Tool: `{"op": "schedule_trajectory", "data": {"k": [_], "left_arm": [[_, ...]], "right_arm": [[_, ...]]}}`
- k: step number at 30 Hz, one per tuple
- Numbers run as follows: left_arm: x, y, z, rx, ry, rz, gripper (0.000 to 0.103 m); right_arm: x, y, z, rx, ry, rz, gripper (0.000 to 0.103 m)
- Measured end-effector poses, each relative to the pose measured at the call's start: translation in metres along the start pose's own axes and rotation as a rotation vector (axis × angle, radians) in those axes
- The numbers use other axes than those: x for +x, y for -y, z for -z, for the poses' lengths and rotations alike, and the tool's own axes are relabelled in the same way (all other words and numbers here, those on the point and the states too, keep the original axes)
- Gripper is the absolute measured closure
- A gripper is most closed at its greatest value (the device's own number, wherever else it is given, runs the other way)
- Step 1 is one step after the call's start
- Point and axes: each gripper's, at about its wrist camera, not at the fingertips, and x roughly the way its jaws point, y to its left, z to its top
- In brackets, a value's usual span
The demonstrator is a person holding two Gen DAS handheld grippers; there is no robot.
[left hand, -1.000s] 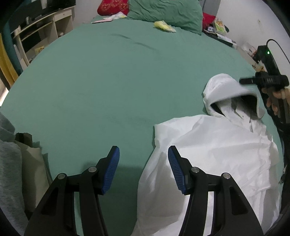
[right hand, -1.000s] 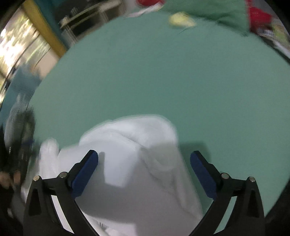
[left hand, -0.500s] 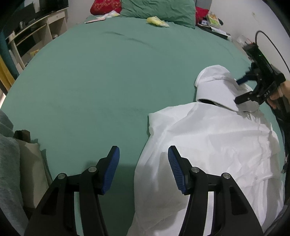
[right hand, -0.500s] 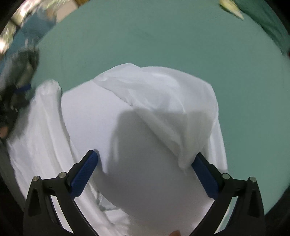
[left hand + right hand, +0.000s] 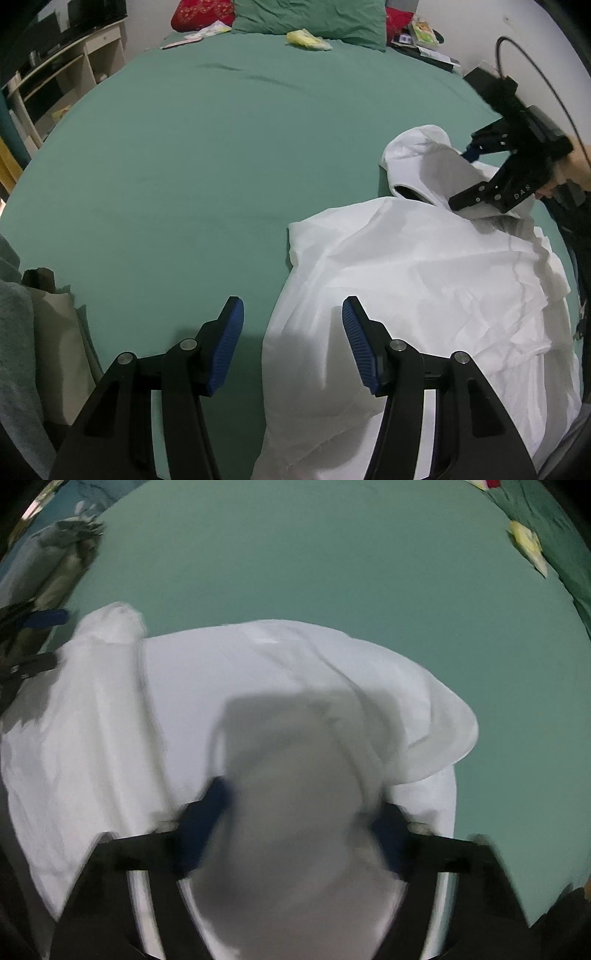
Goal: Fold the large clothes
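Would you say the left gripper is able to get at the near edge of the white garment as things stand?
Probably yes: the left gripper hangs open over the white garment, whose edge lies between its fingers with nothing on top; the right gripper works far off at the hood.

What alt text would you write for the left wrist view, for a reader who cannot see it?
A white hooded garment lies spread on a green bed. The open left gripper hovers over its near edge, and the right gripper, held in a hand, has just been closing around the hood.

Motion blur is smearing the right gripper point(image 5: 299, 827); the white garment point(image 5: 258, 672) is running off the frame's bottom edge.
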Motion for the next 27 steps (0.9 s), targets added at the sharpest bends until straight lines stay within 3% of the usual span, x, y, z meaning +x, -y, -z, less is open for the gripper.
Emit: {"op": "schedule_trajectory", "data": {"k": [2,4,5,7,8,9,11,12,14,18,20,22,27], "left_arm": [[-0.002,0.001,0.0,-0.005,-0.004,-0.003,0.044],[-0.008,0.002,-0.002,-0.006,0.009,0.009,0.044],[-0.01,0.002,-0.002,-0.007,0.015,0.011,0.044],[-0.016,0.001,-0.001,-0.007,0.03,0.016,0.044],[-0.018,0.001,0.0,-0.007,0.035,0.017,0.044],[-0.02,0.0,0.001,-0.005,0.037,0.016,0.044],[-0.022,0.0,0.002,-0.005,0.038,0.012,0.044],[-0.024,-0.002,0.002,-0.009,0.04,0.013,0.044],[-0.028,-0.004,0.004,-0.013,0.046,0.015,0.044],[-0.037,-0.003,0.01,-0.02,0.059,0.03,0.044],[-0.04,-0.002,0.01,-0.02,0.062,0.039,0.044],[-0.043,0.0,0.011,-0.015,0.066,0.042,0.044],[-0.04,0.008,0.009,-0.01,0.067,0.084,0.044]], "right_arm": [[-0.005,-0.017,0.002,-0.041,-0.005,0.032,0.067],[-0.011,-0.046,0.002,-0.112,0.001,0.144,0.075],[-0.013,-0.055,0.002,-0.135,0.005,0.194,0.075],[-0.02,-0.082,0.006,-0.185,0.044,0.395,0.076],[-0.022,-0.097,0.01,-0.214,0.059,0.51,0.076],[-0.022,-0.115,0.018,-0.256,0.083,0.692,0.076],[-0.015,-0.144,0.032,-0.297,0.103,0.906,0.075],[-0.009,-0.163,0.041,-0.301,0.127,0.986,0.073],[0.004,-0.19,0.054,-0.289,0.13,1.056,0.069],[0.017,-0.234,0.085,-0.228,0.149,1.01,0.061],[0.005,-0.239,0.098,-0.175,0.175,0.969,0.04],[-0.003,-0.25,0.101,-0.118,0.199,0.905,0.034],[-0.011,-0.224,0.155,0.033,0.194,0.691,0.034]]}}
